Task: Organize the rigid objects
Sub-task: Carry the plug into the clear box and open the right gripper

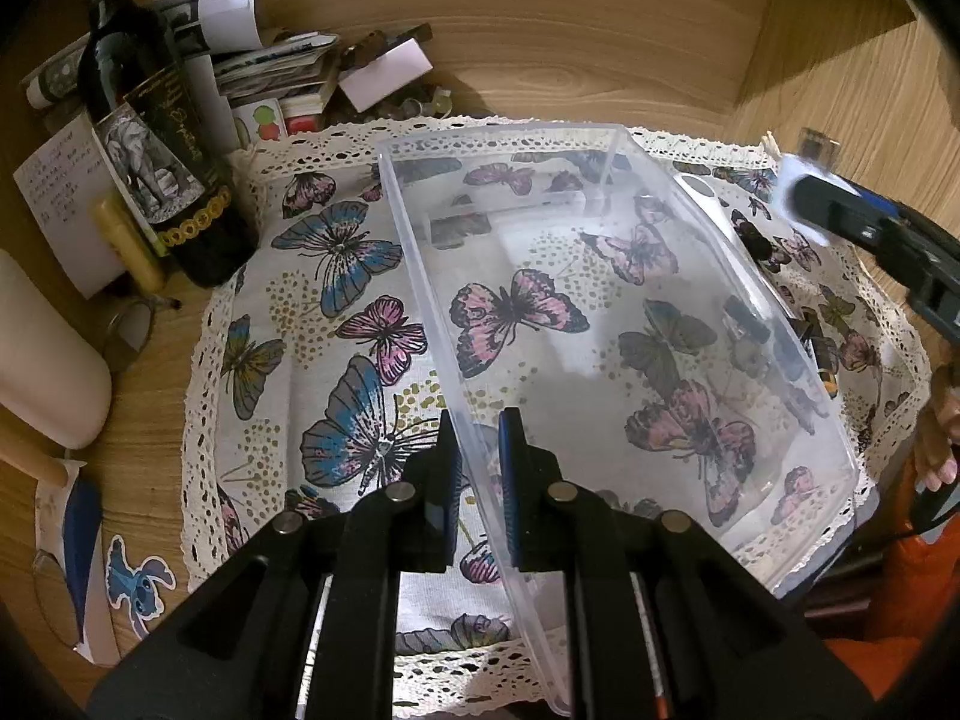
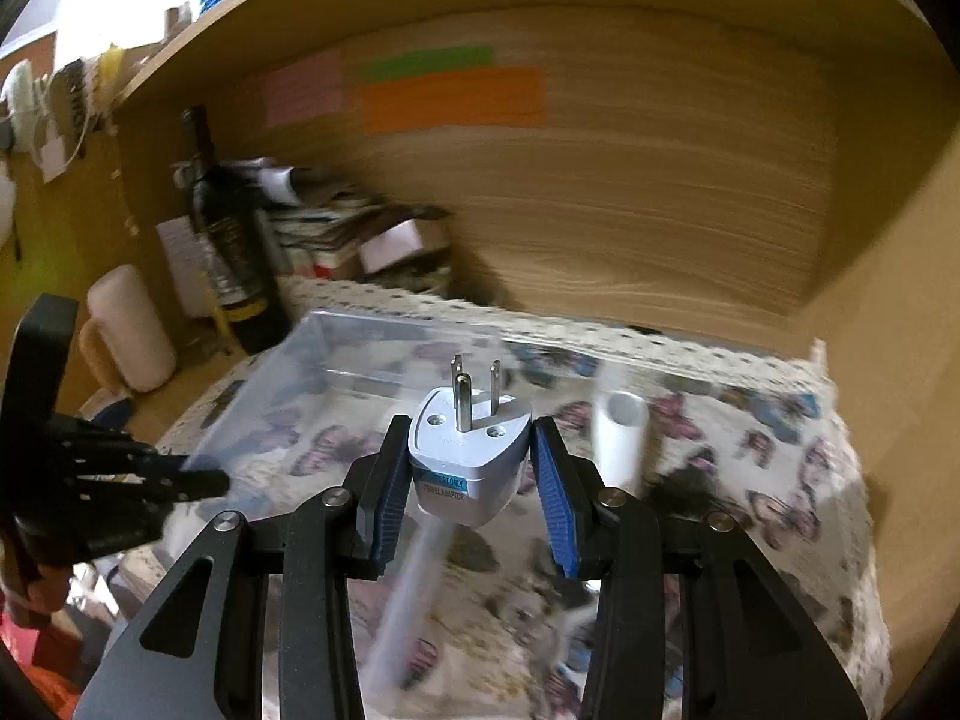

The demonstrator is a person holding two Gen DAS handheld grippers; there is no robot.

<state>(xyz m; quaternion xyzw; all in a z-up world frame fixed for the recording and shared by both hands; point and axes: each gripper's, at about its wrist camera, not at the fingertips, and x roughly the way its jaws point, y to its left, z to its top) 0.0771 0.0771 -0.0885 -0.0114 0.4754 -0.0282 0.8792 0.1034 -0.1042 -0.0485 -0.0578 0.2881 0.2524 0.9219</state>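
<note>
A clear plastic box (image 1: 600, 324) lies on the butterfly cloth (image 1: 336, 312). My left gripper (image 1: 478, 480) is shut on the box's near left wall and holds it. My right gripper (image 2: 468, 480) is shut on a white travel adaptor (image 2: 465, 456), prongs pointing up and away, held above the cloth near the box (image 2: 336, 360). In the left wrist view the right gripper (image 1: 804, 192) hangs over the box's far right corner with the adaptor. The left gripper (image 2: 192, 483) shows at the box's edge in the right wrist view.
A dark wine bottle (image 1: 162, 138), a cream mug (image 1: 42, 354) and a pile of papers (image 1: 282, 60) stand left and behind the cloth. A white tube (image 2: 621, 438) stands on the cloth right of the adaptor. Wooden shelf walls (image 2: 600, 210) close in behind and right.
</note>
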